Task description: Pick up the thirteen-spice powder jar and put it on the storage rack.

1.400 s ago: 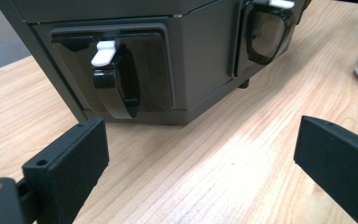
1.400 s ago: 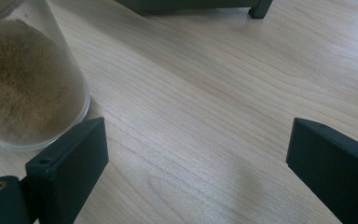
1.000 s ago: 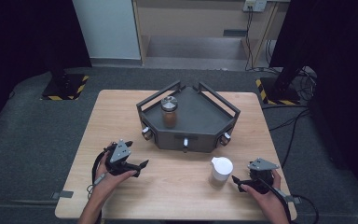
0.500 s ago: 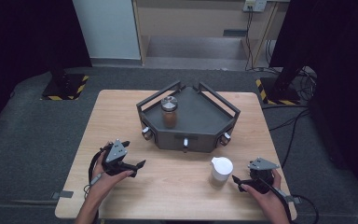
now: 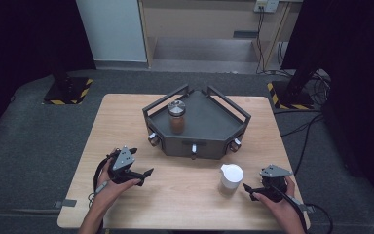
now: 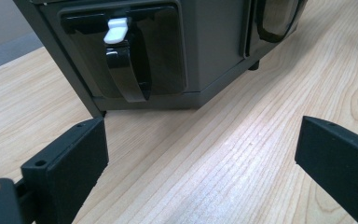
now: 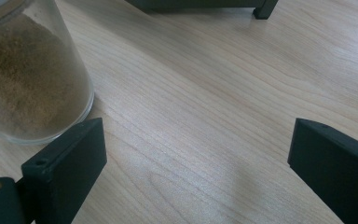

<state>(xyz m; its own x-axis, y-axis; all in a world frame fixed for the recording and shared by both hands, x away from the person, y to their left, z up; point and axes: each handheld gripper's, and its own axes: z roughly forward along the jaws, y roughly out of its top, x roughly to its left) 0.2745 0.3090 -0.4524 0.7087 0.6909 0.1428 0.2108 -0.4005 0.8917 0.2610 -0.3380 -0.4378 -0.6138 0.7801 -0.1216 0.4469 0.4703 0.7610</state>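
Note:
A clear jar with a white lid (image 5: 231,178), holding brown powder, stands on the wooden table (image 5: 185,195) near its front right. In the right gripper view this jar (image 7: 28,79) sits just beyond the left jaw, outside the gap. My right gripper (image 5: 251,190) (image 7: 196,158) rests to the right of it, open; its jaws have just widened a little with nothing between them. My left gripper (image 5: 143,161) (image 6: 200,158) lies at the front left, open and empty, facing the front of the dark grey stand (image 5: 209,122) (image 6: 209,51). A second jar with a metal lid (image 5: 177,117) stands on that stand.
The stand's front carries round knobs (image 5: 153,139) and a white lever (image 6: 116,30) above a black curved handle (image 6: 126,70). Grey floor surrounds the table. Black posts on striped bases (image 5: 68,90) stand behind it on both sides.

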